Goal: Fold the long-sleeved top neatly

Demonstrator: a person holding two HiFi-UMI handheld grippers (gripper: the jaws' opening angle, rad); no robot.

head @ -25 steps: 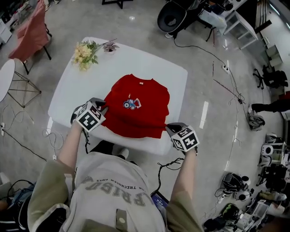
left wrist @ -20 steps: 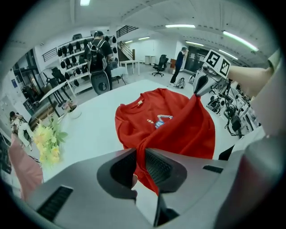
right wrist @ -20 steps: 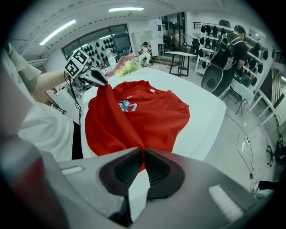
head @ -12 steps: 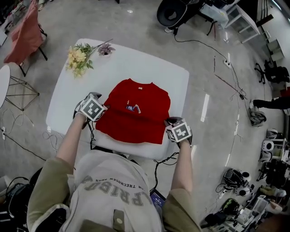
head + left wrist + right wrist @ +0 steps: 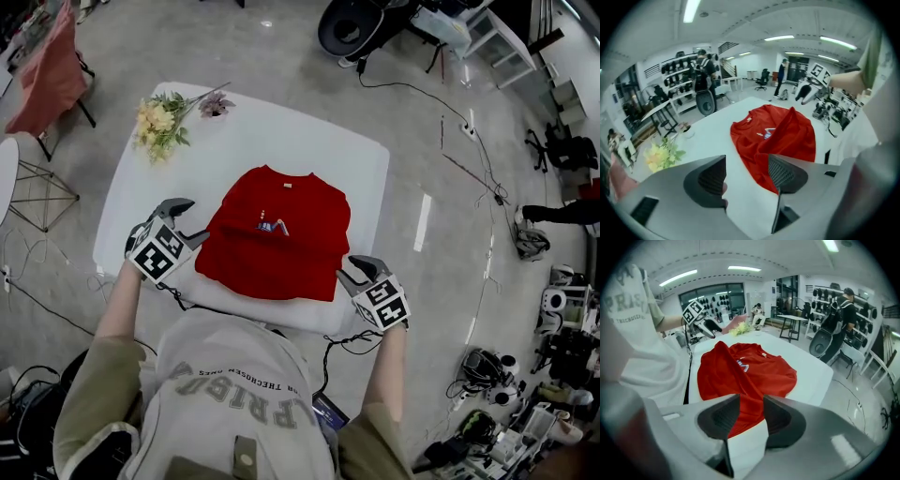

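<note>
The red long-sleeved top (image 5: pixel 277 234) lies folded into a rough square on the white table (image 5: pixel 323 150), collar at the far side and a small print on the chest. My left gripper (image 5: pixel 186 223) hovers just off the top's left edge. Its jaws are opening, and the left gripper view (image 5: pixel 747 176) shows only bare table between them. My right gripper (image 5: pixel 353 273) sits off the top's near right corner, jaws also opening and gripping nothing (image 5: pixel 751 420). The top (image 5: pixel 745 373) lies beyond them, with a raised ridge (image 5: pixel 792 122) along its near fold.
A bunch of yellow flowers (image 5: pixel 159 120) and a small pot (image 5: pixel 215 102) lie at the table's far left corner. A chair draped in pink cloth (image 5: pixel 52 70) stands at the left, an office chair (image 5: pixel 352 28) beyond the table. Cables trail on the floor.
Both grippers carried the top's near edge forward, then opened, let it go and drew back towards me and outward. The top now looks shorter.
</note>
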